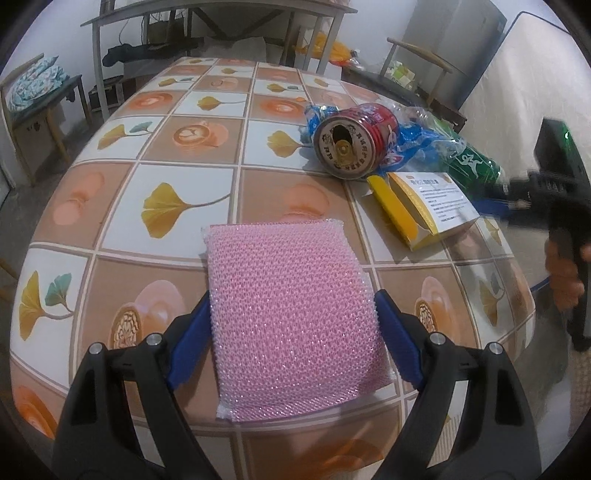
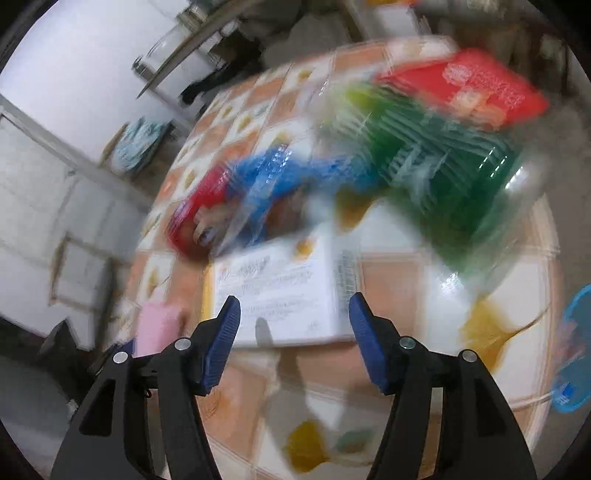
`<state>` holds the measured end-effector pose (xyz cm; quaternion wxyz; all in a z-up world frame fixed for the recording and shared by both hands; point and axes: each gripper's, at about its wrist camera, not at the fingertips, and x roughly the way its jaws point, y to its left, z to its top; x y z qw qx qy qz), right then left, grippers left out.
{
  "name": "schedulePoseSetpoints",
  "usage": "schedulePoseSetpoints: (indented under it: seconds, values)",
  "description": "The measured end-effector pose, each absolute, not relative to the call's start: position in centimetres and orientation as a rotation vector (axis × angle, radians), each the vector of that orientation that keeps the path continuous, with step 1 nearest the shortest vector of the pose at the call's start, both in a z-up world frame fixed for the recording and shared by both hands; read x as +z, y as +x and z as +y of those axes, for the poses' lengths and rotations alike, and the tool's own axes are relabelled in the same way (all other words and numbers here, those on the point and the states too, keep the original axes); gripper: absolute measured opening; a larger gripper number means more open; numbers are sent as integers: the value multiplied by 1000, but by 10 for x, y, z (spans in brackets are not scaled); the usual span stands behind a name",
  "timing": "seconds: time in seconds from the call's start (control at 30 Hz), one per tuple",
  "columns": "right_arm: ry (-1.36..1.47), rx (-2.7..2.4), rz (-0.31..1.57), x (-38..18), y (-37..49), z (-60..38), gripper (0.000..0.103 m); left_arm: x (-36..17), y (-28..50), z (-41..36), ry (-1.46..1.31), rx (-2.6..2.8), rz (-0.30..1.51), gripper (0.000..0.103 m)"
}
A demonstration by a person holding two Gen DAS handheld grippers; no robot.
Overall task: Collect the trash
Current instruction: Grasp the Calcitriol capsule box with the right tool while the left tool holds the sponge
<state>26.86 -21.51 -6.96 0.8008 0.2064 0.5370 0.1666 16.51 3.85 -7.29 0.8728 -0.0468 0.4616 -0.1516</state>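
My left gripper (image 1: 291,299) is shut on a pink mesh sponge (image 1: 280,258), with a blue pad against each long side, low over the tiled tablecloth (image 1: 122,206). Beyond it lie a red can (image 1: 354,142) on its side, a blue wrapper (image 1: 417,147), green crumpled plastic (image 1: 472,162) and an opened yellow-and-white carton (image 1: 432,206). The right wrist view is blurred. There my right gripper (image 2: 294,299) stands open just above the near edge of the carton (image 2: 284,280), with nothing pressed between its pads. The red can (image 2: 195,221) and green plastic (image 2: 443,177) lie behind the carton.
A red packet (image 2: 476,88) lies at the table's far side, and a blue round object (image 2: 576,350) sits at the right edge. Chairs (image 1: 40,110) and a metal-framed desk (image 1: 207,22) stand beyond the table. A hand (image 1: 565,280) holds the right gripper's body.
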Motion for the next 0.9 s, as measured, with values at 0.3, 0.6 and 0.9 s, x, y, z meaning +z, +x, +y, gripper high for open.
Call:
schedulePoseSetpoints:
  seconds: [0.3, 0.6, 0.9]
  values:
    - [227, 648, 1183, -55, 228, -165, 64, -73, 168, 44, -92, -325, 963, 80]
    - [-357, 592, 1027, -54, 256, -89, 74, -74, 166, 48, -84, -303, 962, 80]
    - [-226, 604, 1145, -70, 266, -97, 74, -74, 166, 47, -73, -299, 961, 80]
